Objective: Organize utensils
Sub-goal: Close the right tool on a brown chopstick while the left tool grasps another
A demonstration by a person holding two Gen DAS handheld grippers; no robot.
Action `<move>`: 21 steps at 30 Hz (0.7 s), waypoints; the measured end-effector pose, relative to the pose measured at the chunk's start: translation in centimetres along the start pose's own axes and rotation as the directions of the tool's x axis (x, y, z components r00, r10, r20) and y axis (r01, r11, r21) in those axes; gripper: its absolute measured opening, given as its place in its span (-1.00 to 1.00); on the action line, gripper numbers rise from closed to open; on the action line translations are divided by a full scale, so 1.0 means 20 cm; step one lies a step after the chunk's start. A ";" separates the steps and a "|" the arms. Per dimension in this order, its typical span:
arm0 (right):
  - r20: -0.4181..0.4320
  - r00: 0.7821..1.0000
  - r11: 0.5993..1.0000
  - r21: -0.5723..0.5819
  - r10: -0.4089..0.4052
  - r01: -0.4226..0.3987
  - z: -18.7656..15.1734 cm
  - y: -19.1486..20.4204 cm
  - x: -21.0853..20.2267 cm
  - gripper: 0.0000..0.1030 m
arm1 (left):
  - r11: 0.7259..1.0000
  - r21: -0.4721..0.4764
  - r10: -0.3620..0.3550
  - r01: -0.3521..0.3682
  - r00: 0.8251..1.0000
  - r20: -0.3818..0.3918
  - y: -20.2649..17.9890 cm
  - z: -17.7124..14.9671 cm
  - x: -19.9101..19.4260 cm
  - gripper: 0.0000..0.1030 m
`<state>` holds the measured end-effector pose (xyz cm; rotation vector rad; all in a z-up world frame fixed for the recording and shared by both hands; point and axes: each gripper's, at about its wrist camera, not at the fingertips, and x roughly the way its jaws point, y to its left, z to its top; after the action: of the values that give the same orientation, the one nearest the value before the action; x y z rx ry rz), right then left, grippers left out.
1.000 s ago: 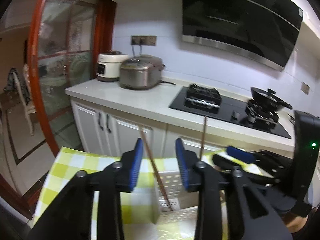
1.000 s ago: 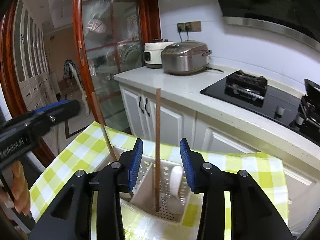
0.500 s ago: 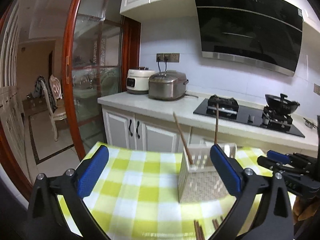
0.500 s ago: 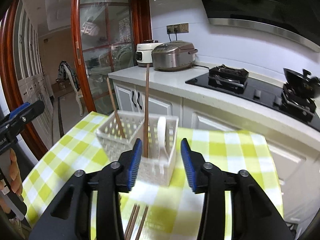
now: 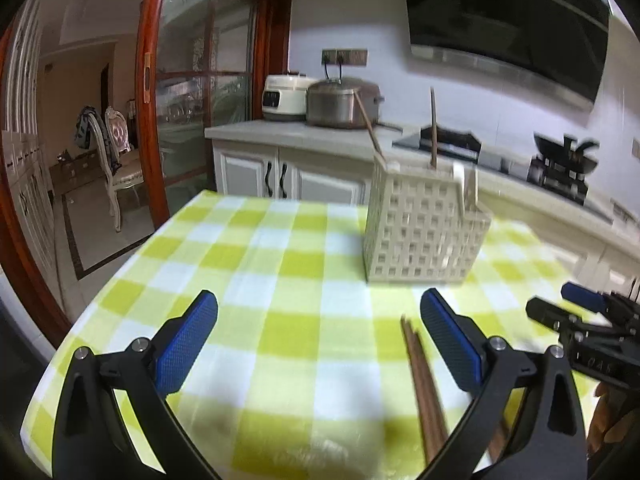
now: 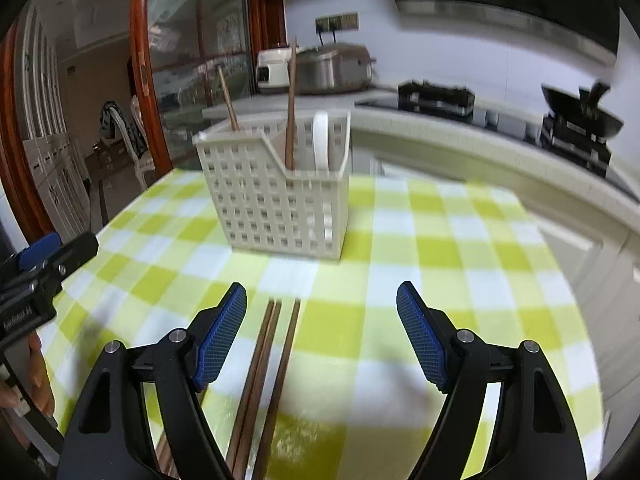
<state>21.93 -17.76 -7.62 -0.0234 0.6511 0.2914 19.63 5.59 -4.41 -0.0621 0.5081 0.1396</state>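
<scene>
While the left gripper (image 5: pixel 319 342) stood spread wide and empty, the right gripper's (image 6: pixel 321 335) jaws were opening, nothing pinched. Loose brown chopsticks (image 6: pixel 267 376) lay on the yellow-checked tablecloth (image 6: pixel 440 248) under the right gripper. Beyond stood the white perforated utensil basket (image 6: pixel 276 196), holding two upright chopsticks (image 6: pixel 291 108) and perhaps a white spoon (image 6: pixel 321 140).

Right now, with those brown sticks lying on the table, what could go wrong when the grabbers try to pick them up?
1. The chopsticks on the cloth lie close side by side, so the right gripper, its jaws opening and empty, might catch several or roll one away.
2. The left gripper, wide open, is near the same sticks; the two could bump.
3. The basket looks light, so a knock might tip it and its upright chopsticks.
</scene>
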 end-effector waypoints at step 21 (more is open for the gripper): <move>-0.219 0.976 0.998 -0.061 0.014 -0.028 -0.15 0.14 0.29 -0.54 | 1.000 0.013 0.008 -0.007 0.999 -0.032 0.03 -0.12 0.05 0.91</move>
<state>23.68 -13.87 -13.28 -0.1106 0.8612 0.3329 19.32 6.07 -7.02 -0.0502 0.5416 0.1428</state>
